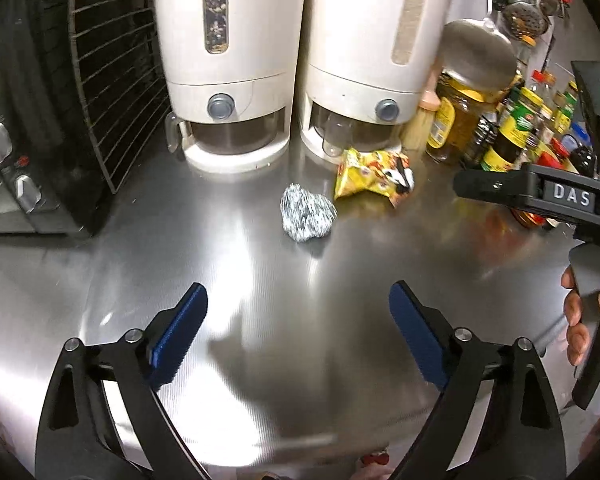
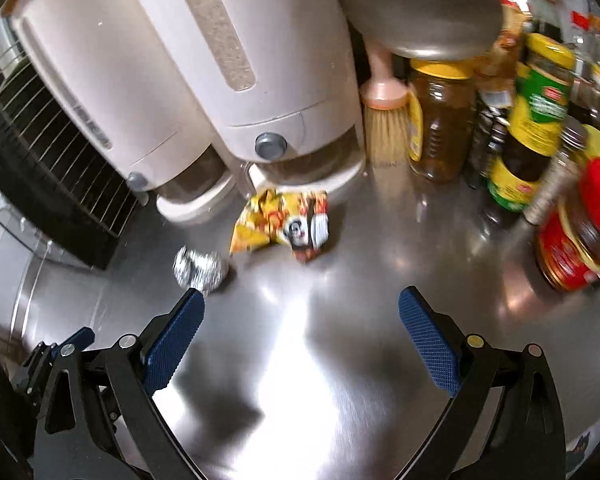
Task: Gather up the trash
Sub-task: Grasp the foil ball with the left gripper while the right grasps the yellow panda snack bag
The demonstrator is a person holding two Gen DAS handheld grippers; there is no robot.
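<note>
A crumpled ball of foil (image 1: 309, 218) (image 2: 199, 270) lies on the steel counter (image 1: 260, 280). Behind it lies a yellow snack wrapper (image 1: 374, 178) (image 2: 286, 224), at the foot of the right white dispenser (image 1: 364, 60). My left gripper (image 1: 298, 304) hangs open above the counter, short of the foil, with nothing between its blue pads. My right gripper (image 2: 302, 308) is open too and holds nothing; the foil sits just past its left fingertip (image 2: 192, 304). In the left wrist view, the right gripper's black body (image 1: 540, 192) and a hand (image 1: 580, 320) show at the right edge.
Two white dispensers (image 1: 228, 60) (image 2: 260, 60) stand at the back. A dark oven with a wire rack (image 1: 100, 80) is on the left. Bottles and jars of oil and sauce (image 1: 512, 136) (image 2: 540, 120), a brush (image 2: 384, 120) and a red-lidded jar (image 2: 580, 232) crowd the right.
</note>
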